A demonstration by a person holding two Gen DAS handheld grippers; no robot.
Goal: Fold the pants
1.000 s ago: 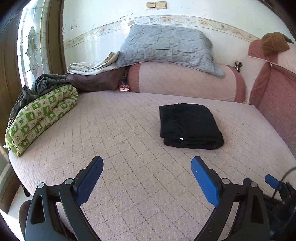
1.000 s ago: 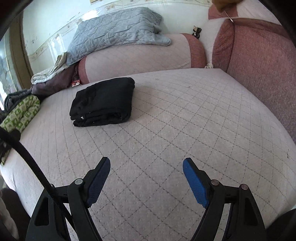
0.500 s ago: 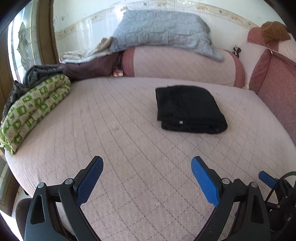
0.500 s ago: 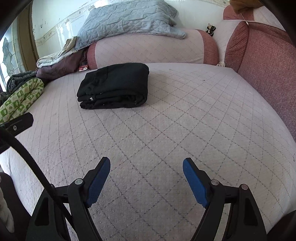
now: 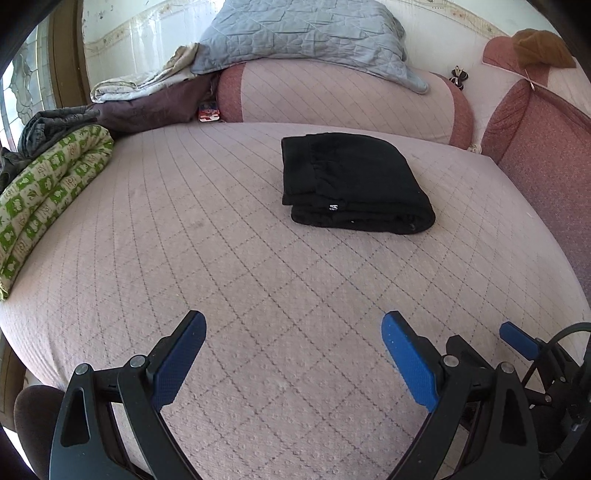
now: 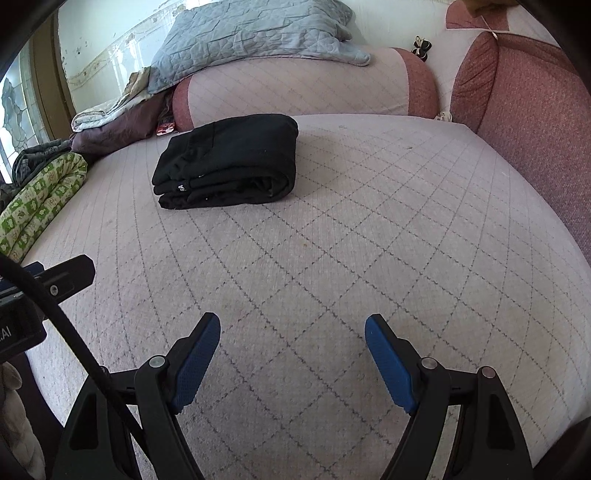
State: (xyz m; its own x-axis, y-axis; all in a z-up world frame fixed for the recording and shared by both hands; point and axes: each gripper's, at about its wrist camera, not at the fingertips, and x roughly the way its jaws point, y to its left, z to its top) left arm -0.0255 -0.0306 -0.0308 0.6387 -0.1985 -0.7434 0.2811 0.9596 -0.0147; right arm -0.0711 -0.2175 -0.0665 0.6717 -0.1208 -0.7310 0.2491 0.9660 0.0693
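The black pants lie folded in a neat stack on the quilted bed, toward its far side, just before the pink bolster. Both tools hang over the near part of the bed, well apart from the stack. The left gripper has its fingers spread wide and empty; the right gripper likewise. A green blanket lies along the left edge.

A home bedroom: a quilted pink bed with a bolster at its far edge, a grey quilt on top, and folded bedding along its left edge.
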